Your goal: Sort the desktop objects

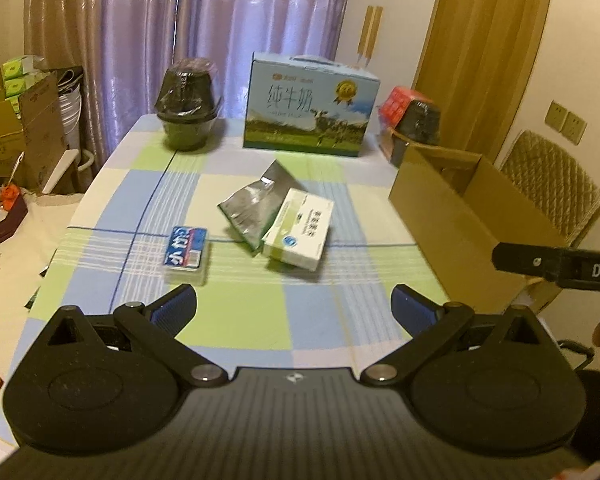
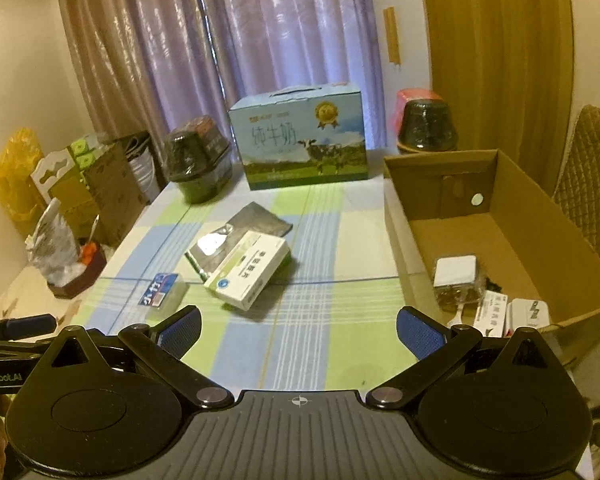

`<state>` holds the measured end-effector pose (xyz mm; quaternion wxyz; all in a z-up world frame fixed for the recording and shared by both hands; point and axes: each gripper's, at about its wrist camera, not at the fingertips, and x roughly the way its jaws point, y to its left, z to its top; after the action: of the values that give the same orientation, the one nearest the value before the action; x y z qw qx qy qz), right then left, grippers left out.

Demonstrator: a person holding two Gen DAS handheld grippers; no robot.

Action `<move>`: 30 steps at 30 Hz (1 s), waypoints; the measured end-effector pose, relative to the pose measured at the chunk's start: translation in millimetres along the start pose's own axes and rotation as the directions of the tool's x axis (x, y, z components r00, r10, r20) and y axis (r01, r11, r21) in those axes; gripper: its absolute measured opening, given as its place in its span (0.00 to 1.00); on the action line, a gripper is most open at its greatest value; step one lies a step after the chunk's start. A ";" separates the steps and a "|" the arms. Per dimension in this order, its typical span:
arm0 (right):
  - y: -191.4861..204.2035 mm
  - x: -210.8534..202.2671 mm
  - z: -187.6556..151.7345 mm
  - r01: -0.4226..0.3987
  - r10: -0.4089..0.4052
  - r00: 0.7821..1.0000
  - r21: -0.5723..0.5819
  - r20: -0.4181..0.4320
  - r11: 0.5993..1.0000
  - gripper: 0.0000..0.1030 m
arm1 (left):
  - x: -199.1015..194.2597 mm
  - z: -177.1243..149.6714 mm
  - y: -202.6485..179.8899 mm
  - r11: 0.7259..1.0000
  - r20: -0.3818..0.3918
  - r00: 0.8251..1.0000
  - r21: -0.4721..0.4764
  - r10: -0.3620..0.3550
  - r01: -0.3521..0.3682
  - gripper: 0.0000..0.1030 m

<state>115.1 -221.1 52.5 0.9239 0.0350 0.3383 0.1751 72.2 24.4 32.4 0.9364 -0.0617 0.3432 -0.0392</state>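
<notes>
Starting at the left edge of the table (image 1: 100,184), which wears a checked cloth, I see a small blue gum tin (image 1: 186,247) lying flat toward the near left part of the cloth, apart from everything else. Behind it, at the far left corner, stands a dark plastic-wrapped tub (image 1: 187,110).

Toward the middle of the table lies a silver foil pouch (image 1: 252,204), and a white-and-green medicine box (image 1: 300,232) rests tilted with its left edge overlapping that pouch. At the middle of the far edge sits a blue milk carton (image 1: 311,108) with a carry handle.

My left gripper (image 1: 294,306) hangs over the near edge with its blue-padded fingers spread wide and nothing between them. My right gripper (image 2: 299,330) is likewise spread wide and empty, over the near edge, slightly right of centre.

At the right edge sits an open cardboard box (image 2: 404,216). Inside, at its near end, I make out a clear cube with a white top (image 2: 456,278), a small white printed packet (image 2: 490,314) and a white charger-like item (image 2: 530,312), all close together. Beyond the box, at the far right corner, stands a second dark wrapped tub (image 2: 427,126) with something red behind it.
</notes>
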 end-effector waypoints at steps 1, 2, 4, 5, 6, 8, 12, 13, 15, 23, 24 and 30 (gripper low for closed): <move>0.9 1.0 -1.0 -0.001 0.001 1.000 -0.001 -0.004 1.000 0.98 | 0.9 -0.8 1.7 1.000 -0.005 1.000 0.004 0.007 -0.007 0.99; 1.6 2.6 -1.9 -0.001 0.001 1.000 -0.002 -0.007 1.000 0.98 | 1.9 -1.5 3.4 1.000 -0.011 1.000 0.008 0.013 -0.013 0.99; 2.3 4.6 -3.3 -0.003 0.003 1.000 -0.003 -0.012 1.000 0.98 | 5.9 -2.2 5.8 1.000 -0.022 0.999 0.017 0.023 -0.023 0.99; 2.9 5.9 -3.8 -0.004 0.003 1.000 -0.005 -0.015 1.000 0.98 | 7.8 -2.5 6.6 0.999 -0.027 0.999 0.019 0.027 -0.026 0.99; 3.2 6.6 -4.1 -0.004 0.004 1.000 -0.006 -0.017 1.000 0.98 | 9.5 -3.0 7.8 0.999 -0.031 0.999 0.022 0.032 -0.031 0.99; 3.9 7.9 -5.1 -0.004 0.004 1.000 -0.007 -0.021 1.000 0.98 | 11.6 -4.2 9.8 0.999 -0.039 0.998 0.024 0.040 -0.039 0.99; 4.4 12.8 -7.4 -0.006 0.005 0.999 -0.009 -0.033 1.000 0.98 | 16.9 -7.1 15.4 0.999 -0.054 0.997 0.019 0.047 -0.046 0.99; 4.8 14.3 -8.0 -0.006 0.005 0.999 -0.009 -0.037 1.000 0.98 | 17.9 -8.1 16.2 0.999 -0.057 0.997 0.019 0.048 -0.047 0.99; 6.1 16.9 -9.5 -0.007 0.006 0.999 -0.009 -0.043 1.000 0.98 | 20.2 -9.5 18.3 0.999 -0.063 0.997 0.018 0.050 -0.049 0.99; 8.6 30.3 -15.1 -0.016 0.017 0.997 0.006 -0.069 1.000 0.98 | 28.7 -11.7 22.9 0.998 -0.083 0.995 0.020 0.054 -0.053 0.99; 9.0 31.8 -15.3 -0.016 0.017 0.997 0.006 -0.071 1.000 0.98 | 30.1 -11.6 23.5 0.998 -0.085 0.995 0.021 0.055 -0.054 0.99; 14.9 43.4 -14.8 -0.027 0.026 0.996 -0.011 -0.086 1.000 0.98 | 39.0 -11.9 28.3 0.998 -0.096 0.994 0.031 0.060 -0.058 0.99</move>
<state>132.0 -192.9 17.3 0.9064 0.0264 0.3760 0.1905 95.1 46.8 -5.6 0.9202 -0.0362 0.3894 -0.0193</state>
